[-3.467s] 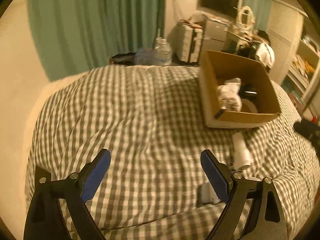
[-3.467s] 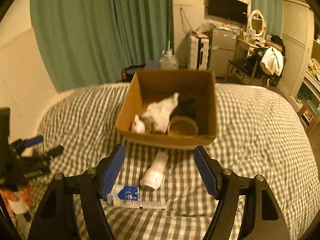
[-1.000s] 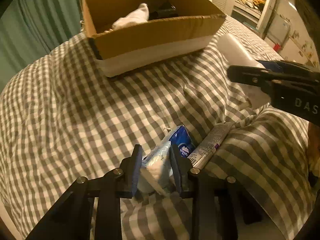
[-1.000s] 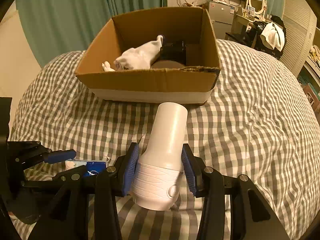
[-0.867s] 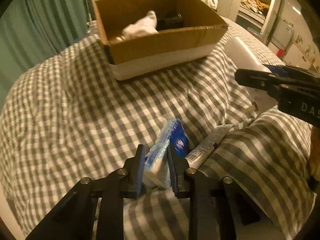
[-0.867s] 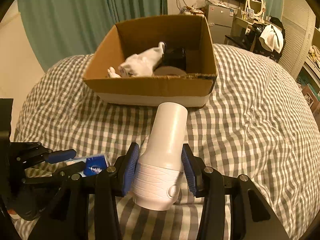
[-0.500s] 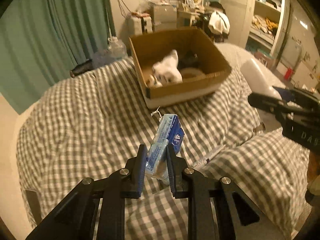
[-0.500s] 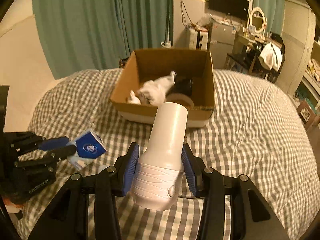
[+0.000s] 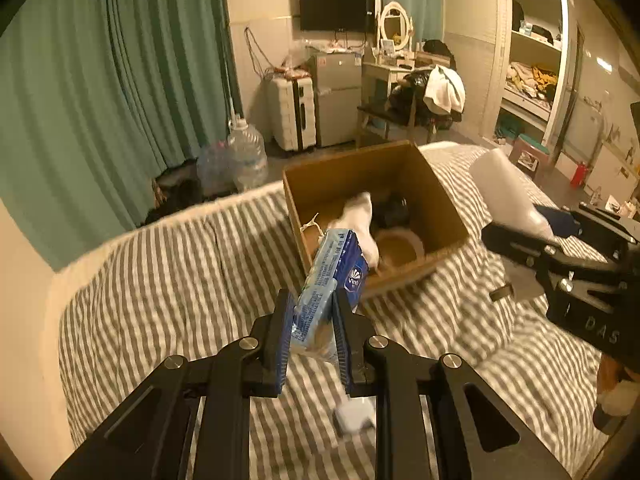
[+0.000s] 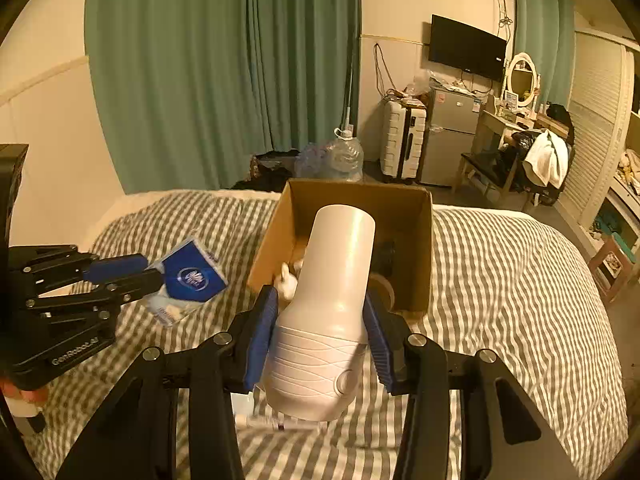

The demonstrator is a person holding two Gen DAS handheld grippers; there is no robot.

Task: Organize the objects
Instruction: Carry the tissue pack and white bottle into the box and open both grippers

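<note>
My left gripper (image 9: 311,312) is shut on a blue tissue pack (image 9: 330,280) and holds it in the air above the checked bed, short of the open cardboard box (image 9: 436,196). The pack also shows in the right wrist view (image 10: 188,280). My right gripper (image 10: 320,320) is shut on a white bottle (image 10: 332,300), raised in front of the box (image 10: 422,248). The bottle also shows in the left wrist view (image 9: 504,196). The box holds a white sock (image 9: 360,216), a tape roll (image 9: 400,244) and a dark item.
A white tube (image 10: 276,424) lies on the bedspread (image 10: 500,280) below my right gripper. Water jugs (image 9: 240,156), a suitcase (image 10: 402,144), a small fridge and a cluttered desk stand beyond the bed. Green curtains (image 10: 220,60) hang behind.
Both grippers have risen from the bed with their loads. The tissue pack and the bottle are now high in the air, in front of the box.
</note>
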